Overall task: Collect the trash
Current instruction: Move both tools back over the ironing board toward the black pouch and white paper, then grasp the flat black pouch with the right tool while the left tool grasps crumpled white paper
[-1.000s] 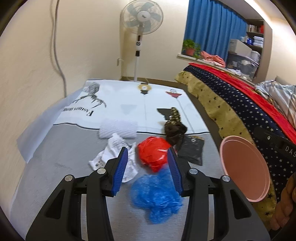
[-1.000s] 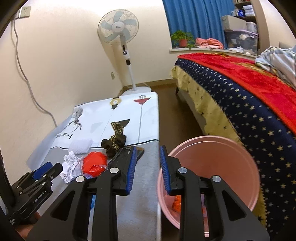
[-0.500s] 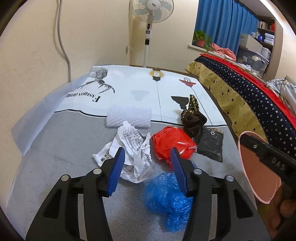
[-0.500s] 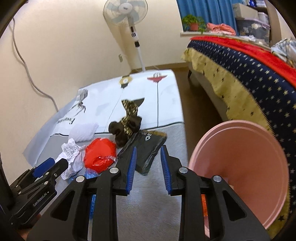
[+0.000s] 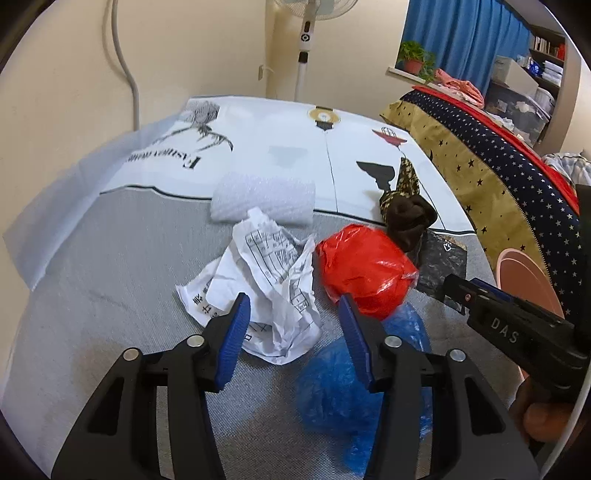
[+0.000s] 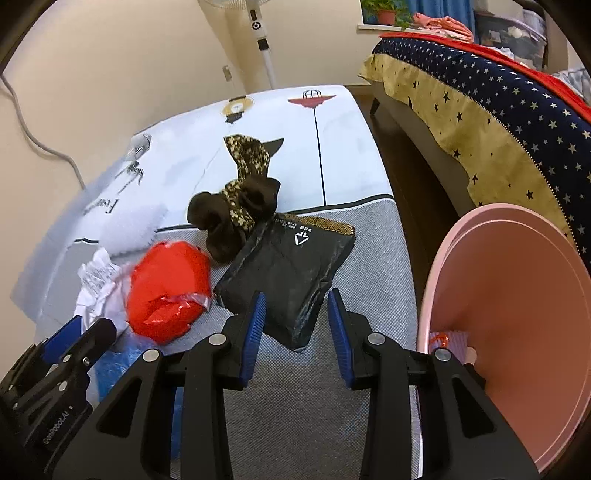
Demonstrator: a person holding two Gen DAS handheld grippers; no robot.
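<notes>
fan head cut off, blue bag partly behind claw, bin contents mostly hidden

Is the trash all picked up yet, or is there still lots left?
Still lots left. The pink bin already has a little trash at its bottom. Nothing is in hand: the right gripper, whose jaws have just been opening, sits empty over the black bag, and the left gripper is empty above the crumpled paper. The red bag, blue bag, brown cloth and white wrap remain too.
</notes>
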